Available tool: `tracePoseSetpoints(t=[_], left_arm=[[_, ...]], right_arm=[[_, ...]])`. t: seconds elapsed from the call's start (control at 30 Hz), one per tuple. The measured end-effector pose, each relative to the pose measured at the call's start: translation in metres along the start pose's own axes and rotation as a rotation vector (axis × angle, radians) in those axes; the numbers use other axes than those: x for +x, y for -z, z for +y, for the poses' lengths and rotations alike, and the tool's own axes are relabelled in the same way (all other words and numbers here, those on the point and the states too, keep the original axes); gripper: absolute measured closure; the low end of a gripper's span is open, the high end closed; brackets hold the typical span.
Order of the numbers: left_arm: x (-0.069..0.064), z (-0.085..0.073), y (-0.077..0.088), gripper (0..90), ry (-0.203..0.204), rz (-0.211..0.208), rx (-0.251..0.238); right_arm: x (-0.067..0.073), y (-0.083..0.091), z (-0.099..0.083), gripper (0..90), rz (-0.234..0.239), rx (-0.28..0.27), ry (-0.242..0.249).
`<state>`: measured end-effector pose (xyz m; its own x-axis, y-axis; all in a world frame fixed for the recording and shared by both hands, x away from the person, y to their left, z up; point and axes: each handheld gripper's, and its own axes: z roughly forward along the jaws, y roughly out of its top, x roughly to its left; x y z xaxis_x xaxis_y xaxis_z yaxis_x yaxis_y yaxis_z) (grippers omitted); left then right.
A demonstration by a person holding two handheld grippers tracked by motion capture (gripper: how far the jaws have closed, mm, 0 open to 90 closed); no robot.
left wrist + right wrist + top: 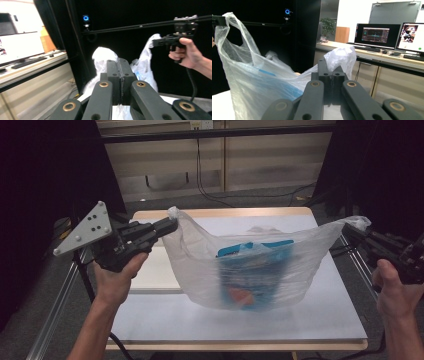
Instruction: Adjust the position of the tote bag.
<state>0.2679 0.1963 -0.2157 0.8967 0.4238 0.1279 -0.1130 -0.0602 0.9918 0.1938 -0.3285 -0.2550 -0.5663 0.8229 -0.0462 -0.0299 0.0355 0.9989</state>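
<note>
Two hand-held grippers hold one translucent plastic bag (260,265) between them above the desk (320,320). The left hand-held gripper (171,224) has its jaws pressed together on the bag's left handle (174,213), and the left gripper view shows the thin film pinched in the seam between the black jaws. The right hand-held gripper (348,231) is likewise clamped on the right handle (360,222), with a tuft of crumpled plastic standing up above its closed jaws in the right gripper view.

Judging by how things lie, the loading looks done: one blue package (255,270) with an orange patch near its foot stands inside the bag, its top edge showing through the film. The bag's mouth is stretched wide between the two handles, and its bottom seems to hang just off the desk or barely brush it; which of the two cannot be told. What is probably left is to bring the handles together, or to carry the bag away or set it down.

By count: one bag, two handles, each gripped; one package clearly inside, though the hazy film may hide more. One pale flat board (155,270) lies on the desk behind the left hand (117,275).
</note>
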Motion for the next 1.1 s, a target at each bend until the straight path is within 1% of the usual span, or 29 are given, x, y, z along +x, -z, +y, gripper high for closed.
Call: tracePoseSetpoints(t=[0.03,0.1,0.13,0.17,0.2,0.23,0.27,0.3,0.33,0.37,0.4,0.43,0.53,0.57,0.6,0.63,0.67,0.73,0.77,0.8,0.83,0.87,0.9,0.93,1.03,1.07,1.1], left_arm=[[0.003,-0.001,0.002,89.9,0.013,0.01,-0.004],[0.009,-0.004,0.007,89.9,0.02,0.031,0.001],[0.014,-0.008,0.01,89.9,0.035,0.05,0.004],[0.014,-0.008,0.01,89.9,0.035,0.05,0.004],[0.021,-0.013,0.014,89.8,0.045,0.064,0.015],[0.021,-0.013,0.014,89.9,0.045,0.064,0.015],[0.027,-0.016,0.017,89.9,0.052,0.08,0.019],[0.027,-0.016,0.017,89.9,0.052,0.08,0.019],[0.029,-0.017,0.019,90.0,0.069,0.081,0.012],[0.031,-0.018,0.02,90.0,0.076,0.082,0.012],[0.032,-0.018,0.021,90.0,0.072,0.086,0.015],[0.033,-0.019,0.022,90.0,0.069,0.078,0.012],[0.032,-0.021,0.023,90.0,0.08,0.083,0.005],[0.032,-0.023,0.022,90.0,0.064,0.084,0.032],[0.032,-0.023,0.022,90.0,0.064,0.084,0.032],[0.031,-0.027,0.022,89.9,0.068,0.076,0.046],[0.031,-0.027,0.022,90.0,0.068,0.076,0.046],[0.028,-0.03,0.021,90.0,0.071,0.072,0.053],[0.026,-0.034,0.02,90.0,0.062,0.076,0.092],[0.026,-0.036,0.019,89.9,0.063,0.081,0.11],[0.027,-0.039,0.019,89.9,0.059,0.078,0.122],[0.027,-0.039,0.019,90.0,0.059,0.078,0.122],[0.027,-0.041,0.019,90.0,0.069,0.078,0.129],[0.027,-0.045,0.02,90.0,0.075,0.074,0.141],[0.025,-0.047,0.021,90.0,0.067,0.063,0.156],[0.023,-0.048,0.021,90.0,0.066,0.061,0.156],[0.021,-0.049,0.022,90.0,0.063,0.058,0.162]], right_arm=[[-0.002,-0.001,0.005,90.0,-0.001,0.002,0.001],[-0.003,-0.001,0.007,90.0,0.0,-0.002,-0.002],[-0.005,-0.002,0.01,90.0,-0.006,-0.006,-0.001],[-0.005,-0.002,0.01,90.0,-0.006,-0.006,-0.001],[-0.006,-0.004,0.011,90.0,-0.005,-0.002,-0.007],[-0.006,-0.004,0.011,90.0,-0.005,-0.002,-0.007],[-0.008,-0.006,0.01,90.0,-0.014,0.014,0.0],[-0.008,-0.007,0.01,90.0,-0.01,0.01,-0.01],[-0.008,-0.007,0.01,90.0,-0.01,0.01,-0.01],[-0.009,-0.008,0.012,90.0,-0.013,0.007,-0.015],[-0.009,-0.009,0.013,90.0,-0.007,0.008,-0.01],[-0.008,-0.01,0.014,90.0,-0.007,0.013,-0.005],[-0.007,-0.012,0.017,90.0,-0.006,0.015,-0.002],[-0.006,-0.013,0.017,90.0,-0.006,0.04,-0.003],[-0.006,-0.013,0.017,90.0,-0.006,0.04,-0.003],[-0.006,-0.013,0.013,90.0,-0.002,0.075,-0.001],[-0.006,-0.013,0.013,90.0,-0.002,0.075,-0.001],[-0.007,-0.01,0.005,90.0,-0.001,0.102,-0.007],[-0.007,-0.007,-0.001,90.0,-0.001,0.119,-0.016],[-0.008,-0.005,-0.005,90.0,-0.007,0.128,-0.014],[-0.009,-0.003,-0.008,90.0,-0.011,0.135,-0.021],[-0.009,-0.003,-0.008,90.0,-0.011,0.135,-0.021],[-0.012,0.0,-0.013,90.0,-0.016,0.146,-0.033],[-0.013,0.001,-0.015,90.0,-0.017,0.145,-0.044],[-0.015,0.003,-0.018,90.0,-0.011,0.16,-0.049],[-0.014,0.004,-0.02,90.0,-0.004,0.17,-0.051],[-0.012,0.005,-0.022,90.0,-0.002,0.191,-0.046]])
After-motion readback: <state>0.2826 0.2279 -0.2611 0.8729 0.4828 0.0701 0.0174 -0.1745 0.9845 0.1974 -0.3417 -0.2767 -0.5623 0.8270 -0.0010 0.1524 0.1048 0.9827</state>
